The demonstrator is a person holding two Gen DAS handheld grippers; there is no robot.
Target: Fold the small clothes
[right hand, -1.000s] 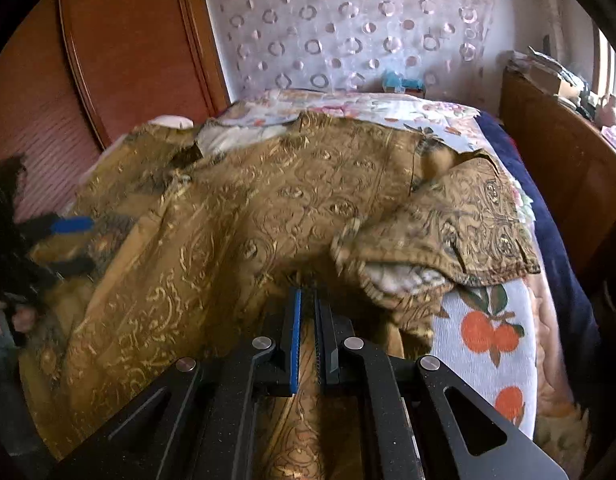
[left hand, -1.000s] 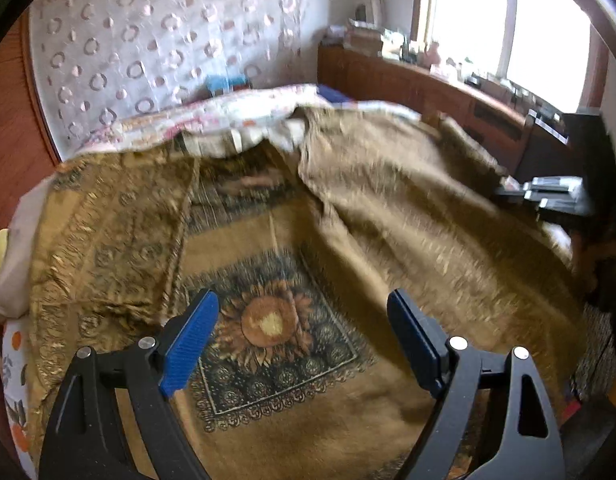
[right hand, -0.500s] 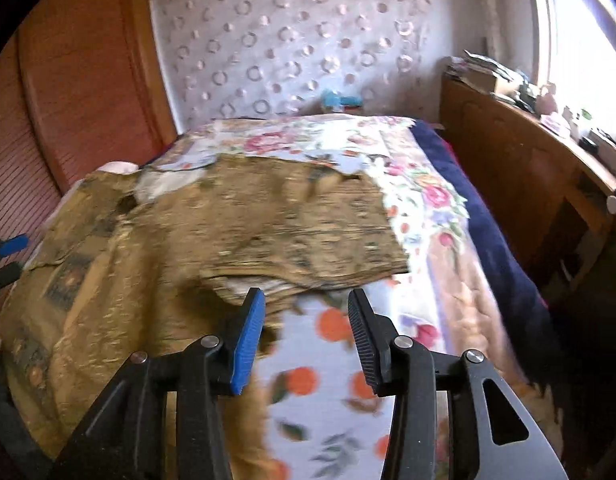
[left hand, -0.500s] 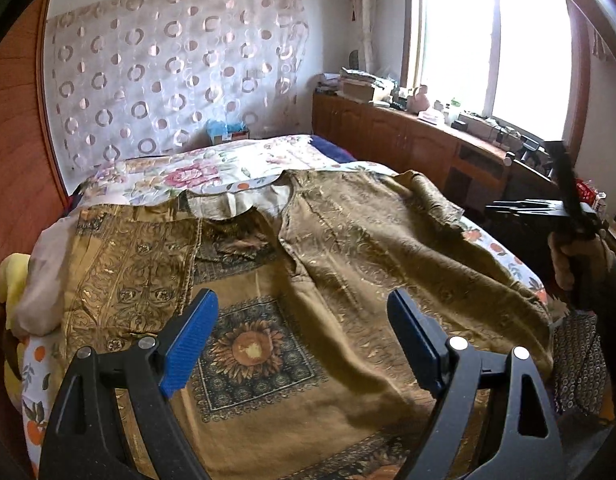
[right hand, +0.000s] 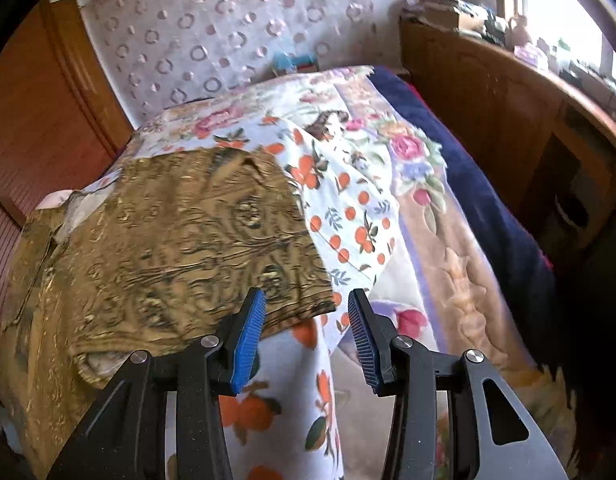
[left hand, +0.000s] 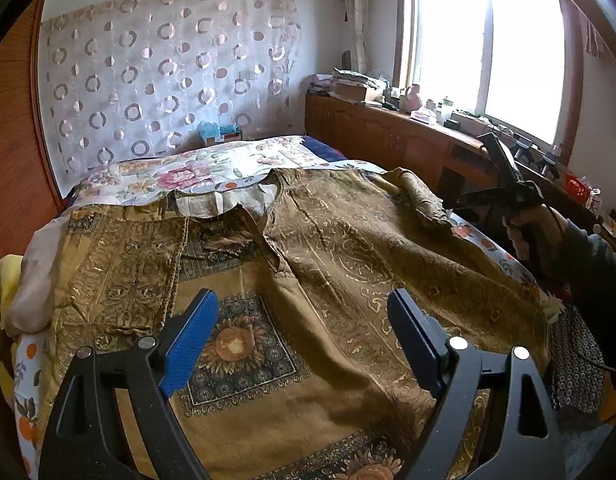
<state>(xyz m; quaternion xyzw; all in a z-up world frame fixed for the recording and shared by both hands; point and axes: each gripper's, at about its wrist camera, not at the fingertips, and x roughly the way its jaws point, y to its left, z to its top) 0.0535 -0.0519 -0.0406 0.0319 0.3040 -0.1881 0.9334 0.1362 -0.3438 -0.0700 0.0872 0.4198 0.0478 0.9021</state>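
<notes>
- Left wrist view: the brown patterned garment [left hand: 348, 272] lies soft and limp on the bed [left hand: 212, 168]; best taken at an edge.
- Left tongs [left hand: 304, 340] and right tongs [right hand: 306, 336] stand apart, holding nothing.

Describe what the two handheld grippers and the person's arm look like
Both the left gripper and the right gripper have black triangular frames with cut-outs, silver screw heads and ribbed blue finger pads. The hand on the right one emerges from a dark sleeve.

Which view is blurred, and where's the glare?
Right wrist view: motion-smeared, the brown garment pattern streaked, bedsheet soft. Left wrist view: sharp, but the window is blown out white; garment evenly lit. Both: fisheye bending at the edges, dark corners.
</notes>
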